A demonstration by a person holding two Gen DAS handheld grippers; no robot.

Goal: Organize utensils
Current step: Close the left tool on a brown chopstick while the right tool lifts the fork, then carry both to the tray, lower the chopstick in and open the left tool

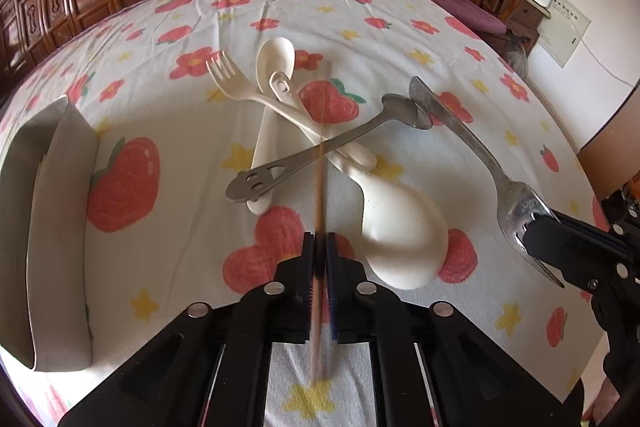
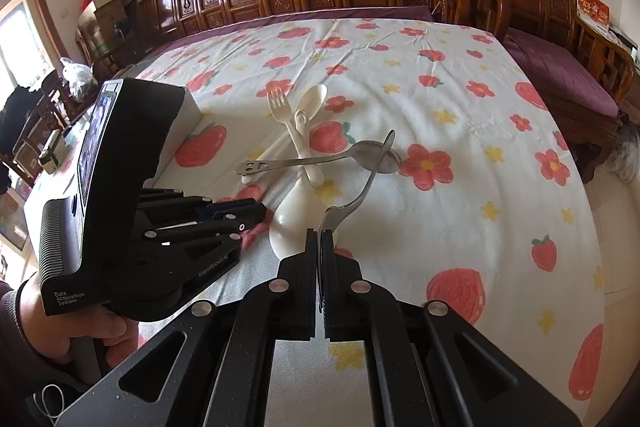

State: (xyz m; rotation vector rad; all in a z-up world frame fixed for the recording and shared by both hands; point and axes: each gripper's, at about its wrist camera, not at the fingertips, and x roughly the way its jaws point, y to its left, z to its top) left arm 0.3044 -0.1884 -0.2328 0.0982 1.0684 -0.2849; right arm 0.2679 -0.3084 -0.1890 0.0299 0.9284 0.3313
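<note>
Left wrist view: your left gripper (image 1: 320, 263) fingers clamp a chopstick (image 1: 322, 147), right gripper (image 1: 538, 243) fingers grasp a steel fork (image 1: 480, 151); lift slowly, clearing the pile.

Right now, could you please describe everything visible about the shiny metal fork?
The shiny metal fork is steel-looking, with a long curved handle. The right gripper clamps its tined end, holding it tilted above the flowered cloth. Its handle tip reaches over the bowl of the metal spoon; contact there cannot be told.

Left gripper (image 1: 320, 247) and right gripper (image 2: 321, 239) both angle downward, jaws clamped together.
</note>
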